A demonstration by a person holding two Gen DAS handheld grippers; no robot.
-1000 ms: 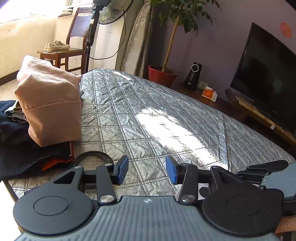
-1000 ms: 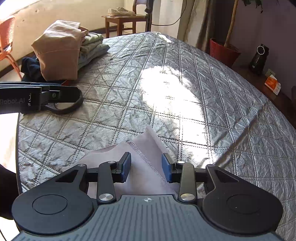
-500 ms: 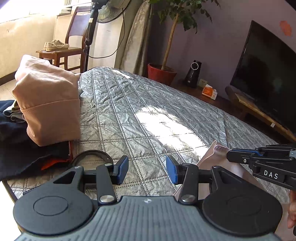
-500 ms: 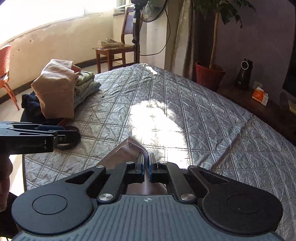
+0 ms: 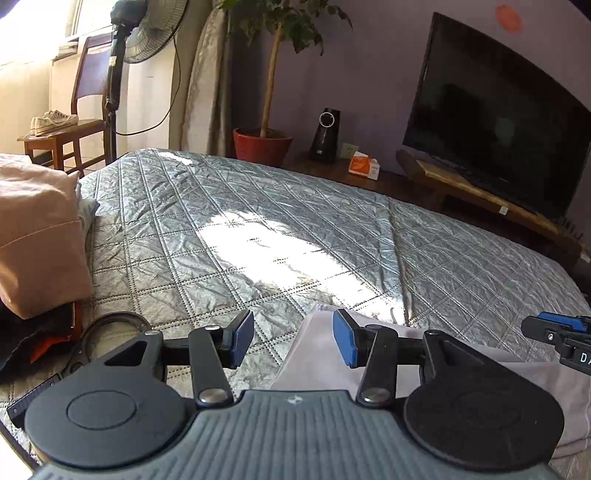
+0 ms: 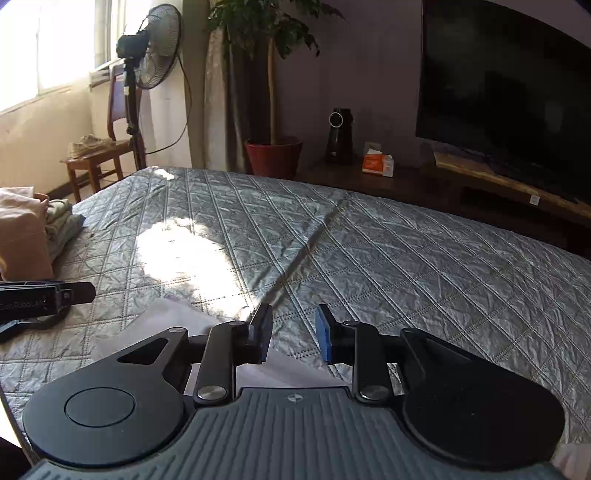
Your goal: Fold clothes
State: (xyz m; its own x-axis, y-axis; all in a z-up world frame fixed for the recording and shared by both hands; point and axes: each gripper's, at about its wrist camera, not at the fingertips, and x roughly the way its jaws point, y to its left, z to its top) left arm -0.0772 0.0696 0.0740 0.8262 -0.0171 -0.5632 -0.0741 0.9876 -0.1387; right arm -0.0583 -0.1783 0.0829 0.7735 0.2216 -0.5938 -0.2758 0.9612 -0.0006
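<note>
Pale cloth [image 5: 317, 354] on the bed [image 5: 258, 229] is judged light, limp; best pinched at a corner; left claw [image 5: 293, 341] released, right claw [image 6: 293, 334] opening, nothing gripped.

One television [image 5: 495, 122], one fan [image 5: 147, 33], one potted plant [image 5: 264, 147], two tongs [image 5: 293, 341] [image 6: 293, 334]

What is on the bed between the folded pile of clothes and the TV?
Only the bare silver quilted bedspread with a sunny patch lies between the clothes pile and the TV, then the wooden TV stand. The left wrist view shows this.
</note>
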